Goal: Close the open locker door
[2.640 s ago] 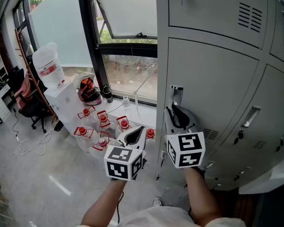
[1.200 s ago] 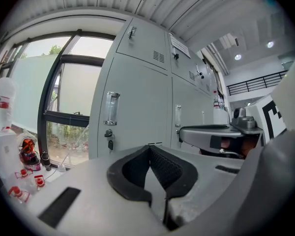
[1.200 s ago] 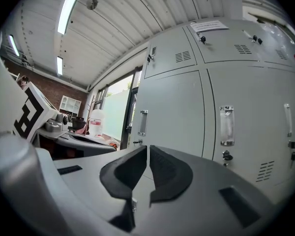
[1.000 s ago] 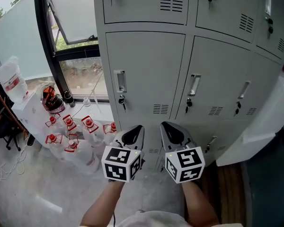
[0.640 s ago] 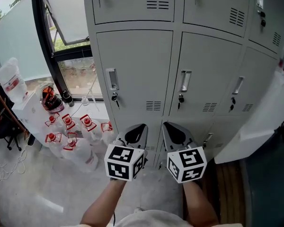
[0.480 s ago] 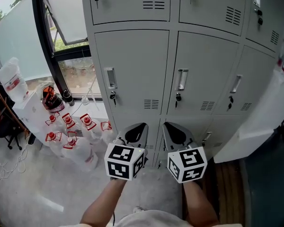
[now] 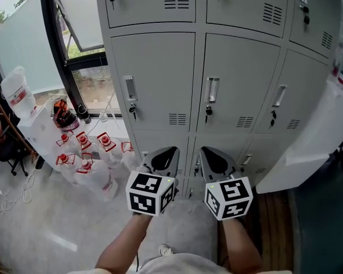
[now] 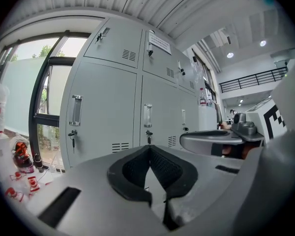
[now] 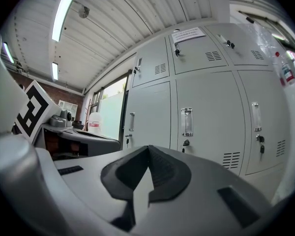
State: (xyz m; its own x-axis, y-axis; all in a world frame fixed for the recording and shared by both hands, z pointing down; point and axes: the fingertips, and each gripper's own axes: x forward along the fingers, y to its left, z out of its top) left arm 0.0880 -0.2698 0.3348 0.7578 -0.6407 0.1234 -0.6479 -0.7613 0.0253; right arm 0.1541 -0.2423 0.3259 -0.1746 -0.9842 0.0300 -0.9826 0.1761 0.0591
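— Grey lockers are filling the wall beside the window. Every locker door is sitting flush, none gaping.
— Risk?
— An unlatched door could be drifting open again, since nothing is pressing on it.
— Tools?
— Left tool and right tool are hovering below the middle row, apart from the doors, both pinched together, carrying nothing.

I get soft daylight from the window at the upper left of the head view, so the grey lockers look bright and even, with faint shadows. Both gripper views bow hard toward black corners. A strip light glares at the right view's upper left, and the nearest foreground is blurred.
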